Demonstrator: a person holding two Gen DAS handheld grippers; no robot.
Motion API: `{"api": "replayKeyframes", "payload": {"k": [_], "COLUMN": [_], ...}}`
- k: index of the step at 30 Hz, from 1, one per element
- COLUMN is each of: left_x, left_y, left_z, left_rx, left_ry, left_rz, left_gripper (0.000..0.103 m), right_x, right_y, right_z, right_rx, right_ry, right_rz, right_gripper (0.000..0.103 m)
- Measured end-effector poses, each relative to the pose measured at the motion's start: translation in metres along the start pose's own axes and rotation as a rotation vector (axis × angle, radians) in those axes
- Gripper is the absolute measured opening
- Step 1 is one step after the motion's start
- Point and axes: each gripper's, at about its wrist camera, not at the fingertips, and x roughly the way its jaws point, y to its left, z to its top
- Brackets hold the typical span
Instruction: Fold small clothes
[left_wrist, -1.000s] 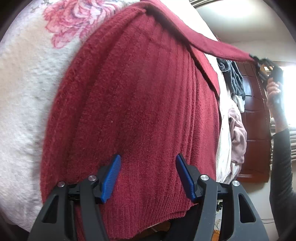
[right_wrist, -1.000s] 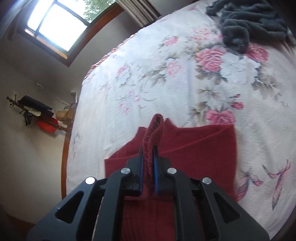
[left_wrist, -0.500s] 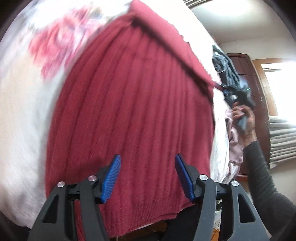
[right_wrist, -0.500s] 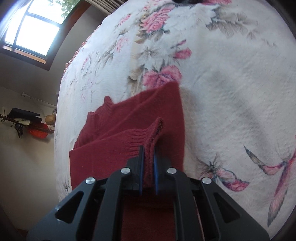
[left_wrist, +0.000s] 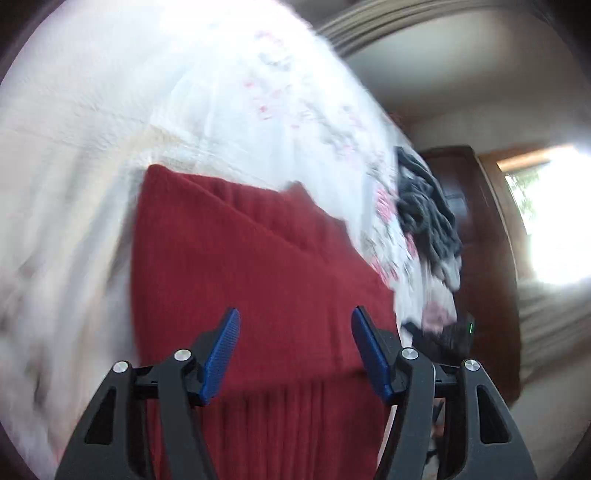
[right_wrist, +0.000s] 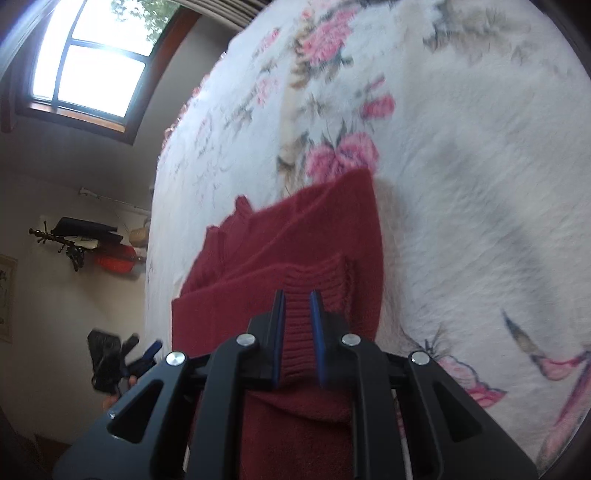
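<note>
A dark red knit sweater (left_wrist: 258, 266) lies on the floral bedspread (left_wrist: 92, 184), with one sleeve folded across its body. My left gripper (left_wrist: 295, 350) hovers open over the sweater's near part, with nothing between its blue pads. In the right wrist view the sweater (right_wrist: 295, 251) shows folded layers. My right gripper (right_wrist: 297, 325) is shut on the ribbed sleeve cuff (right_wrist: 317, 280), which rests low on the sweater's body. The left gripper (right_wrist: 147, 350) also appears at the lower left there, beside the bed edge.
A pile of dark grey clothes (left_wrist: 424, 206) lies farther along the bed, with pale garments below it. A dark wooden wardrobe (left_wrist: 491, 240) stands past the bed. A window (right_wrist: 92, 74) and a wall rack (right_wrist: 74, 236) lie beyond the bed (right_wrist: 461, 147).
My right gripper has carried the sleeve across and lowered the cuff onto the sweater's body; its pads stand slightly wider. My left gripper has drawn back, still open.
</note>
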Motion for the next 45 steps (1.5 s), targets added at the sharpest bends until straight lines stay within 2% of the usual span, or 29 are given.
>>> {"api": "replayKeyframes", "payload": {"k": [2,3,4,5,6,9,11,13,14,15,16,18,20,21,24,26,28,31,34,36,41,43,45], "left_x": [0.023,0.031,0.031,0.026,0.019,0.007,0.012,0.024,0.026,0.024,0.016,-0.002,-0.026,-0.036,-0.068,-0.095,-0.118,-0.143,-0.150,-0.150,-0.129,-0.124,-0.121], "left_y": [0.023,0.035,0.040,0.041,0.035,0.017,0.020,0.035,0.043,0.045,0.043,0.039,0.033,0.030,0.028,0.037,0.048,0.069,0.085,0.089,0.104,0.106,0.107], "left_z": [0.011,0.013,0.012,0.010,0.007,-0.015,-0.027,-0.031,-0.032,-0.032,-0.034,-0.045,-0.072,-0.080,-0.137,-0.187,-0.228,-0.278,-0.310,-0.323,-0.333,-0.334,-0.335], "left_rx": [-0.068,-0.104,-0.117,-0.127,-0.108,-0.006,0.020,0.002,-0.027,-0.044,-0.049,-0.026,-0.011,-0.003,0.059,0.086,0.081,0.052,0.009,-0.023,-0.143,-0.163,-0.184], "left_ry": [0.031,0.044,0.039,0.031,0.022,0.056,0.100,0.129,0.131,0.126,0.113,0.098,0.100,0.104,0.141,0.171,0.194,0.227,0.266,0.277,0.300,0.304,0.321], "left_rz": [0.066,0.066,0.059,0.044,0.025,-0.081,-0.059,0.008,0.003,-0.009,-0.020,-0.052,-0.118,-0.124,-0.039,0.026,0.075,0.118,0.130,0.111,0.018,0.009,-0.017], "left_gripper": [0.061,0.057,0.052,0.051,0.051,0.055,0.055,0.054,0.050,0.050,0.051,0.057,0.059,0.060,0.062,0.063,0.065,0.065,0.065,0.065,0.066,0.066,0.066], "right_x": [0.013,0.016,0.015,0.011,0.006,-0.005,0.005,0.016,0.018,0.015,0.011,-0.006,-0.020,-0.024,-0.042,-0.060,-0.085,-0.115,-0.135,-0.144,-0.136,-0.136,-0.126], "right_y": [-0.013,-0.017,-0.021,-0.020,-0.017,-0.001,0.002,-0.006,-0.009,-0.009,-0.004,0.009,0.018,0.017,0.005,-0.009,-0.027,-0.051,-0.067,-0.073,-0.082,-0.093,-0.085], "right_z": [-0.001,-0.001,-0.001,-0.003,-0.004,-0.018,-0.027,-0.031,-0.033,-0.035,-0.037,-0.050,-0.076,-0.091,-0.150,-0.189,-0.229,-0.269,-0.292,-0.299,-0.305,-0.310,-0.310], "right_rx": [0.017,0.019,0.027,0.034,0.026,-0.027,-0.056,-0.054,-0.048,-0.025,-0.012,-0.018,-0.027,-0.022,-0.016,0.001,0.028,0.064,0.099,0.102,0.133,0.127,0.116], "right_ry": [0.013,0.016,0.012,0.003,-0.003,0.018,0.054,0.065,0.057,0.041,0.028,0.011,0.041,0.060,0.147,0.188,0.212,0.247,0.284,0.278,0.296,0.312,0.324], "right_rz": [-0.049,-0.058,-0.054,-0.037,-0.022,0.052,0.017,-0.041,-0.052,-0.048,-0.035,0.023,0.059,0.069,0.061,0.050,0.018,-0.048,-0.073,-0.098,-0.065,-0.068,-0.067], "right_gripper": [0.004,0.000,0.000,0.001,0.007,0.008,0.009,0.000,0.000,0.002,0.013,0.019,0.021,0.024,0.027,0.031,0.036,0.038,0.042,0.044,0.047,0.047,0.047]}}
